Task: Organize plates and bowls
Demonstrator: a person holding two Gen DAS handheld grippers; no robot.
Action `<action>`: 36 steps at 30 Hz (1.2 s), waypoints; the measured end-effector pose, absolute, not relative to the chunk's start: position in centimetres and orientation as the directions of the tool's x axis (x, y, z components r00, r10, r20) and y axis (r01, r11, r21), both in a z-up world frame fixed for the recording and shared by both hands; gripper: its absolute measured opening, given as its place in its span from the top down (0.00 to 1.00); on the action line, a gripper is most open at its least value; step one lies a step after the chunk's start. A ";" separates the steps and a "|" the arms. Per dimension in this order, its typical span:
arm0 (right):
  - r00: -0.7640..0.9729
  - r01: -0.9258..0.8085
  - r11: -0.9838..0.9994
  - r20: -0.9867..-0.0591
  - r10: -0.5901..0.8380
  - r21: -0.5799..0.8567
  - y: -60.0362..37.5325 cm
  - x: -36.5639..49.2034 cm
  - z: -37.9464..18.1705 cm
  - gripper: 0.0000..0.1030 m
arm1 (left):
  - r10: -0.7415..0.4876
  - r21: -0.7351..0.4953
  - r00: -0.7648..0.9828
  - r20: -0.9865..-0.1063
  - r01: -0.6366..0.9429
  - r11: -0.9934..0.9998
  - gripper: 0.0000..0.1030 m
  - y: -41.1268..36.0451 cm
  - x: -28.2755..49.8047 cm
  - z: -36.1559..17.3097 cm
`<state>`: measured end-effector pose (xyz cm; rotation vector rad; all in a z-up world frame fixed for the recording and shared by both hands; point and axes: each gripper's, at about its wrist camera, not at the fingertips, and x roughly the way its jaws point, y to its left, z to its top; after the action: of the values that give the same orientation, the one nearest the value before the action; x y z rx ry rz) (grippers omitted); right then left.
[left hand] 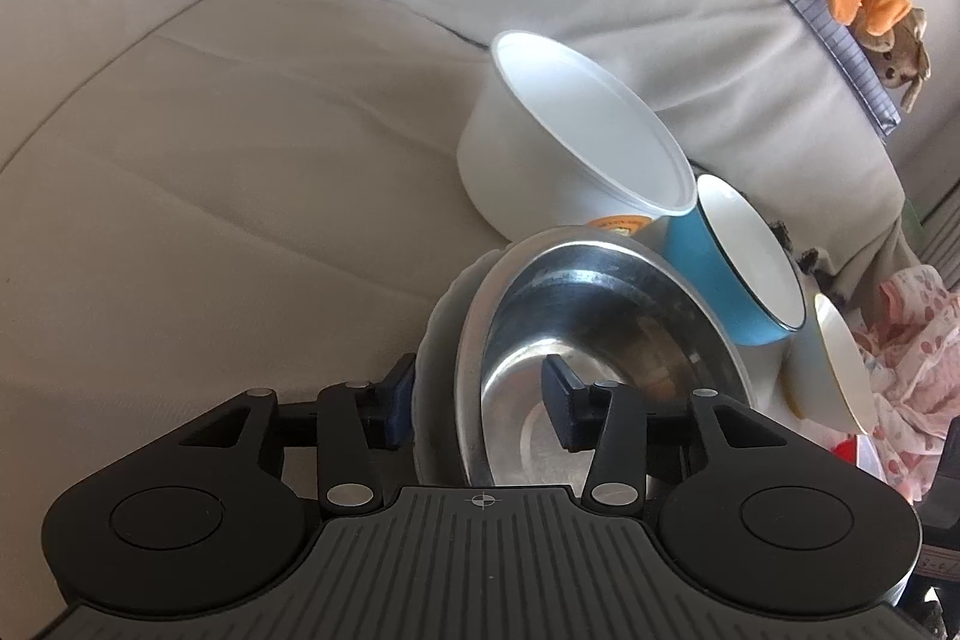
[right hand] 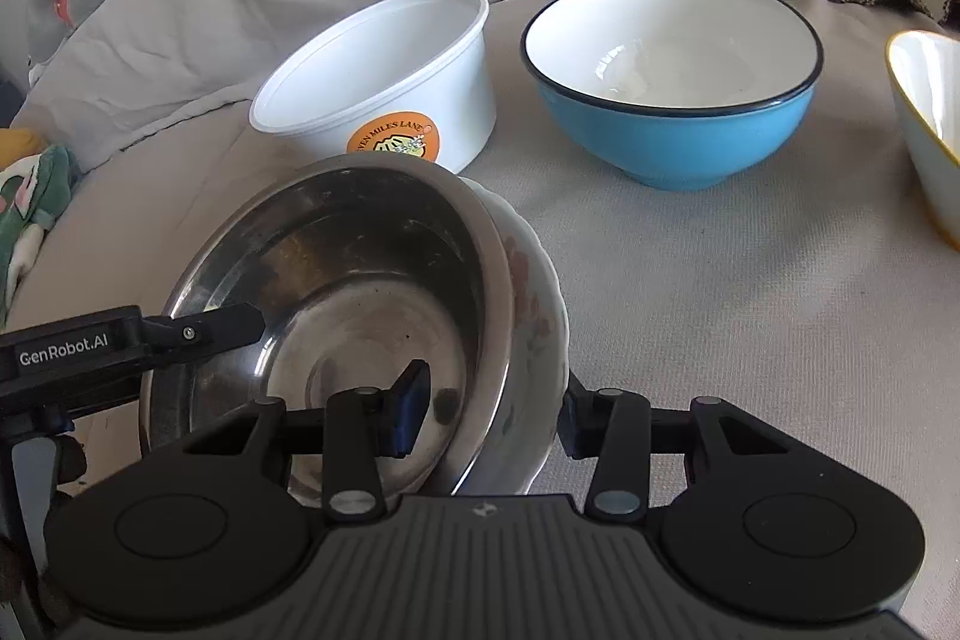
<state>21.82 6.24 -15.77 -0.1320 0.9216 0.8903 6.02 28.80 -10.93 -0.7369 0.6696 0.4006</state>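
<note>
Both pairs of jaws straddle the same stacked rim: my right gripper (right hand: 489, 415) has one finger inside the steel bowl (right hand: 336, 292) and the other outside the floral ceramic bowl (right hand: 534, 316) beneath it. Those pads look close on the double wall, though I cannot tell if they truly press. On the opposite side, my left gripper (left hand: 480, 403) stands spread, its pads clear of the rims, one inside the steel, one outside the ceramic.

That pair sits tilted on the beige couch cover (right hand: 690, 310), just in front of the white plastic tub (right hand: 390, 70) with its orange label. Next come the blue bowl (right hand: 672, 82) and the yellow-rimmed bowl (right hand: 924, 118), well apart to my right.

To finish well, I judge I should settle the steel bowl level into the ceramic one before parting fully; the soft cushion could let the stack tip. Easing off one side at a time seems safest.

Both tools point steeply downward, converging from opposite sides.
</note>
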 end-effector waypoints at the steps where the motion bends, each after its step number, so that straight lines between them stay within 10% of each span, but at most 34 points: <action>1: 0.293 -0.714 0.652 -0.738 0.608 0.254 5.8 21.9 -15.8 0.58 | 0.096 -0.483 0.728 -0.679 -0.542 0.688 0.54 28.5 6.3 -10.9; 18: 0.376 -0.691 0.693 -0.716 0.588 0.206 2.9 21.4 -15.6 0.57 | 0.071 -0.495 0.756 -0.651 -0.494 0.715 0.60 27.2 7.5 -11.5; 30: 0.639 -0.623 0.770 -0.481 0.601 0.135 -6.8 21.0 -11.4 0.38 | 0.397 -0.411 0.788 -0.470 -0.594 0.691 0.60 23.5 5.6 -5.8; 36: 0.735 -0.527 0.843 -0.442 0.515 0.106 -15.4 23.0 -10.9 0.38 | 0.139 -0.445 0.872 -0.470 -0.371 0.815 0.60 15.4 10.9 -4.3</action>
<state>23.05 -15.37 -10.90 -0.0270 0.4776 0.5726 10.94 15.42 -4.28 -0.5560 0.4362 0.2813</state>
